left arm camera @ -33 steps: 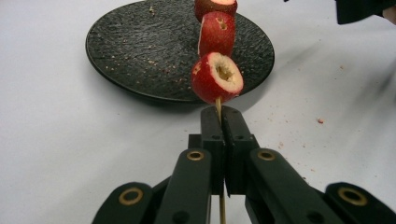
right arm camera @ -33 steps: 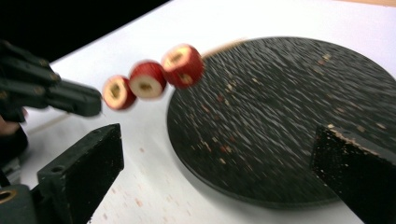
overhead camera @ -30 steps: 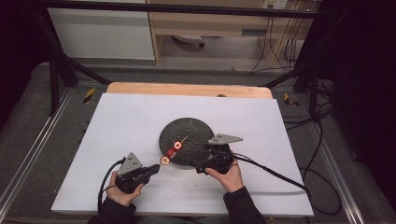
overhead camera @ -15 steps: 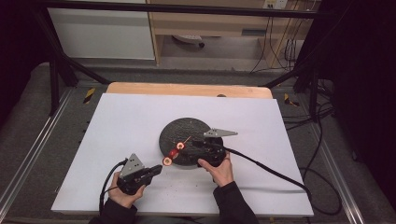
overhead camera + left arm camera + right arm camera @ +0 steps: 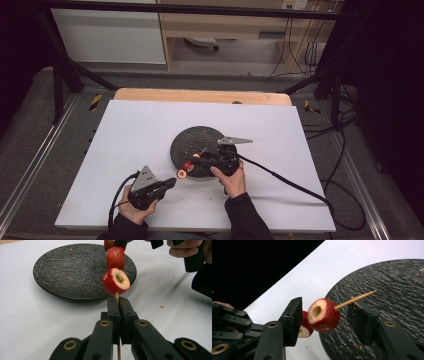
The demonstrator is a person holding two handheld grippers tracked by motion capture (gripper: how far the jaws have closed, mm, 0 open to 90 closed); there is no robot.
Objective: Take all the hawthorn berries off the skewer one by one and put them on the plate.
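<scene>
A thin wooden skewer (image 5: 116, 295) carries red, cored fruits (image 5: 116, 281). My left gripper (image 5: 118, 301) is shut on the skewer's lower end, just below the nearest fruit. In the high view the left gripper (image 5: 171, 181) sits at the front of the table and the skewer (image 5: 186, 169) slants up over the black plate (image 5: 200, 137). My right gripper (image 5: 327, 315) stands open, its jaws on either side of the endmost fruit (image 5: 323, 315) without touching it. The skewer's bare tip (image 5: 362, 296) pokes out beyond that fruit. The right gripper (image 5: 204, 158) hovers over the plate's near edge.
The round black plate (image 5: 62, 270) holds only crumbs, and more crumbs lie on the white table (image 5: 130, 135) around it. A hand (image 5: 183, 248) grips the right gripper at the top of the left gripper view. Cables (image 5: 285, 180) trail to the right.
The right gripper has moved left from the plate's right side to the skewer, and its open jaws now straddle the end fruit. The left gripper and skewer have hardly moved.
</scene>
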